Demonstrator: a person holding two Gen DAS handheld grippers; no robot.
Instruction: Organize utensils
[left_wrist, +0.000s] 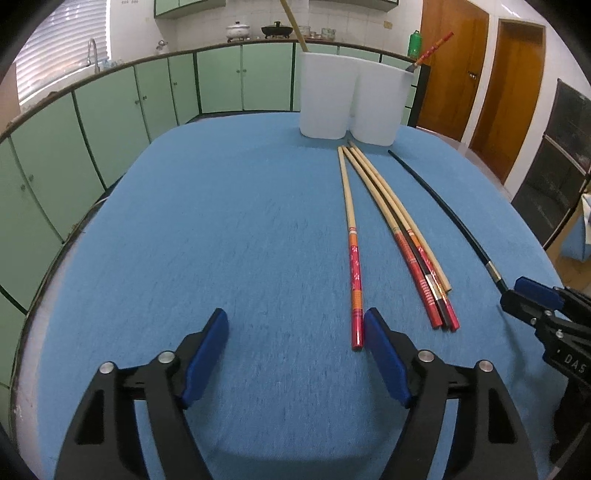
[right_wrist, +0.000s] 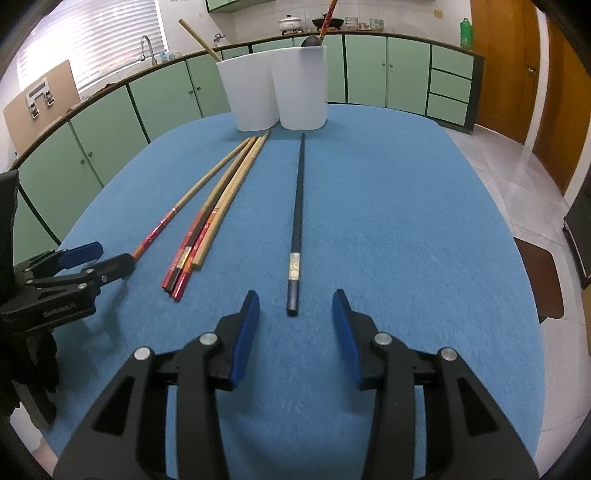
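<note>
Several chopsticks lie on the blue table cloth (left_wrist: 221, 221). A single red-handled chopstick (left_wrist: 352, 254) lies just beyond my open left gripper (left_wrist: 295, 325), by its right fingertip; it also shows in the right wrist view (right_wrist: 184, 205). A bundle of red-and-bamboo chopsticks (left_wrist: 406, 236) lies to its right, also in the right wrist view (right_wrist: 214, 218). A black chopstick (right_wrist: 297, 221) lies straight ahead of my open right gripper (right_wrist: 295, 302), its end between the fingertips' line; in the left wrist view (left_wrist: 443, 206) it runs to the right gripper (left_wrist: 532, 299). A white two-compartment holder (left_wrist: 351, 99) (right_wrist: 273, 88) stands at the far edge with utensils in it.
Green cabinets (left_wrist: 221, 81) and a counter with pots ring the room behind the table. Wooden doors (left_wrist: 480, 74) stand at the right. A brown chair seat (right_wrist: 543, 273) sits beside the table's right edge.
</note>
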